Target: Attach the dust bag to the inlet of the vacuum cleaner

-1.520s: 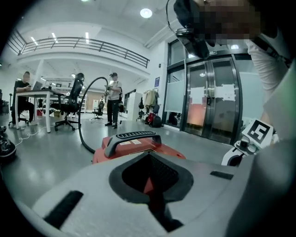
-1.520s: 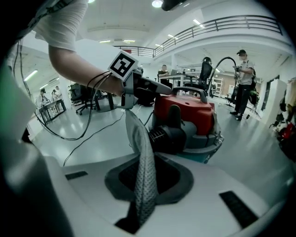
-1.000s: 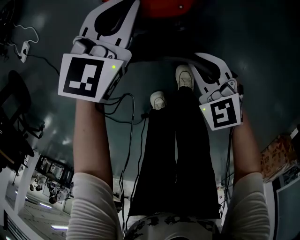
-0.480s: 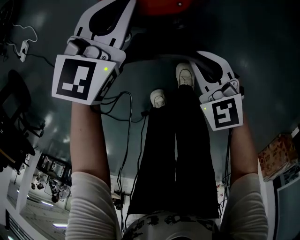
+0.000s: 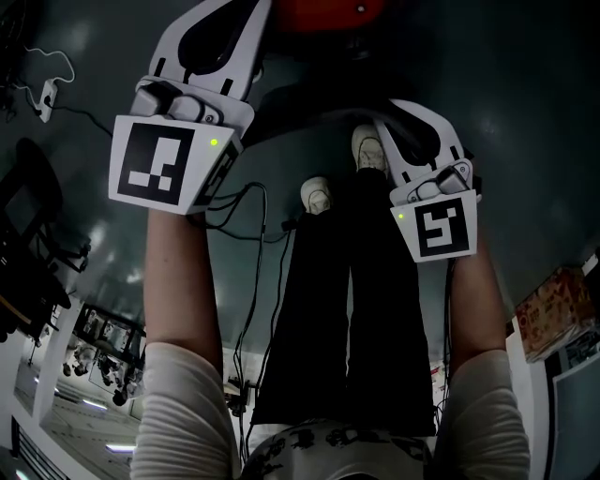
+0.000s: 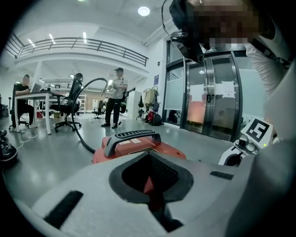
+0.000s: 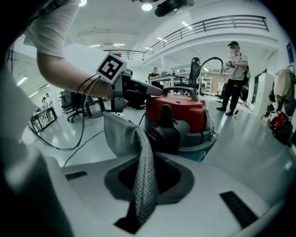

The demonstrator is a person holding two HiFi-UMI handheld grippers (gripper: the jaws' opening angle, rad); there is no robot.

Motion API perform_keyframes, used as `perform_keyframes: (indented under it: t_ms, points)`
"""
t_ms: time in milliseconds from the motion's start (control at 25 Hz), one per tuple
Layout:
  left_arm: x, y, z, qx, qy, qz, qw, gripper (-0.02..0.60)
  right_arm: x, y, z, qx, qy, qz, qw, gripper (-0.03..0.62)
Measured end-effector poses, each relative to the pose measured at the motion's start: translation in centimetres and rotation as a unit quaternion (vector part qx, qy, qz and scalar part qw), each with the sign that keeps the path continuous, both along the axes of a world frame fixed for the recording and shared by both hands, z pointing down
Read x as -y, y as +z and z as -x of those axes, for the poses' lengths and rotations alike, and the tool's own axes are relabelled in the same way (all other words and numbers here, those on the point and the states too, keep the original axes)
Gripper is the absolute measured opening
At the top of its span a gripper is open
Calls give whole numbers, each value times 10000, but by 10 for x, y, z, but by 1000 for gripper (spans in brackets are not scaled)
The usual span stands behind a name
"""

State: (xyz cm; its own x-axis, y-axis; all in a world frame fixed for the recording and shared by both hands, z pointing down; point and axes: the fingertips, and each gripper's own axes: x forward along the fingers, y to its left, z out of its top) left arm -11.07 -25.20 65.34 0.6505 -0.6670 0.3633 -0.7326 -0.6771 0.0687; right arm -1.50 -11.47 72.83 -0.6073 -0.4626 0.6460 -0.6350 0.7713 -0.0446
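The red vacuum cleaner (image 7: 178,113) stands on the floor just ahead of both grippers, its black handle (image 6: 134,137) on top. It shows at the top edge of the head view as the vacuum cleaner (image 5: 328,11). A grey knit dust bag (image 7: 138,152) hangs folded between the pads of my right gripper (image 7: 143,203), whose jaws are easing open while still pinching the fabric. My left gripper (image 6: 155,203) points at the vacuum's top with its jaws together. A dark meshed surface and a red sliver show in its opening; I cannot tell what they are.
A black hose (image 6: 81,111) arcs up from the vacuum. Cables (image 5: 248,234) trail over the floor by the wearer's shoes (image 5: 368,150). A standing person (image 7: 236,78) and office chairs (image 6: 69,104) are farther back. Glass doors (image 6: 212,106) are on the right.
The right gripper has rolled a little, tilting its marker cube and shifting it slightly left. The left gripper has drifted slightly left.
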Motion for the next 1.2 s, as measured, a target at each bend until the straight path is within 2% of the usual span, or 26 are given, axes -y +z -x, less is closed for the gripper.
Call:
perform_keyframes:
  t_ms: [160,440,800,880,1040,1200]
  points:
    - [0,-3,-3,-11,63,20,10000,3,0,1,-9,23,150,121,9998,29]
    - [1,-3,-3,-3,27,60,10000,3,11,-1,-3,-154,91,62,9998,32]
    - [-6,-5,-4,14,71,40,10000,3,-1,3,1,267,15,594,9979,31]
    - [-7,-5,-3,47,29,18,10000,3,-3,4,-1,244,113,533,9982,35]
    - [-7,-5,-4,-47,49,57,10000,3,-2,3,-10,-48,268,255,9993,134]
    - [-5,-22,-2,-397,-225,84,9989,3,-5,-21,-11,-204,298,42,9993,146]
